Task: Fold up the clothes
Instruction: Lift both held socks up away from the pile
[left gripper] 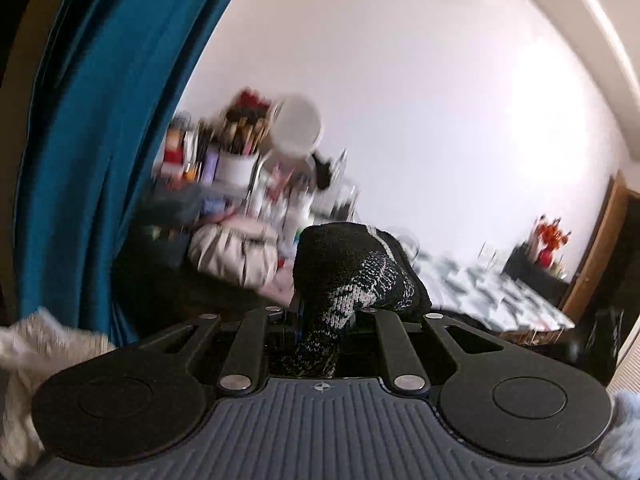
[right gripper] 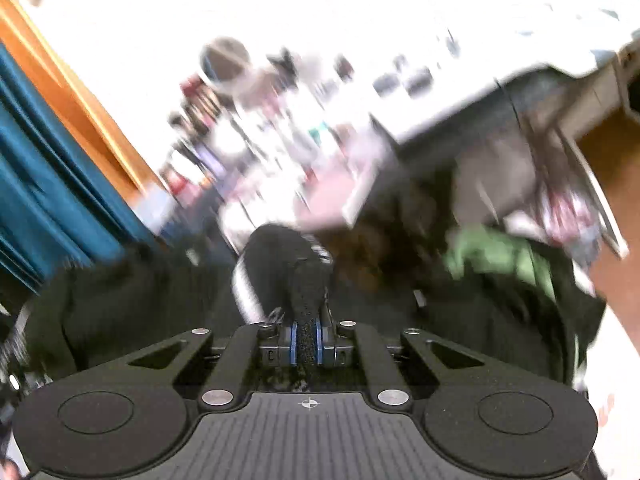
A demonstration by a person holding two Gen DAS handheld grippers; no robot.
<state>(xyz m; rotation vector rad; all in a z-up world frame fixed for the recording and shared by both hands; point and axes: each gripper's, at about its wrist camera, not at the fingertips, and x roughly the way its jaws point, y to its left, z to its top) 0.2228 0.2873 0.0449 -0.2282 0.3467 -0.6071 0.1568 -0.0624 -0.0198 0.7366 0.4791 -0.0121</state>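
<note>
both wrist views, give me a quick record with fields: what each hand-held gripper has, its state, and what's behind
left hand-held gripper: shut on black-and-white knit garment
right hand-held gripper: shut on black knit fabric; cannot tell if it is the same garment
left view background: blue curtain, white wall, cluttered shelf with brushes in a cup
right view background: blue curtain, green cloth, rest too blurred to name
image quality: both blurred, right more so
</note>
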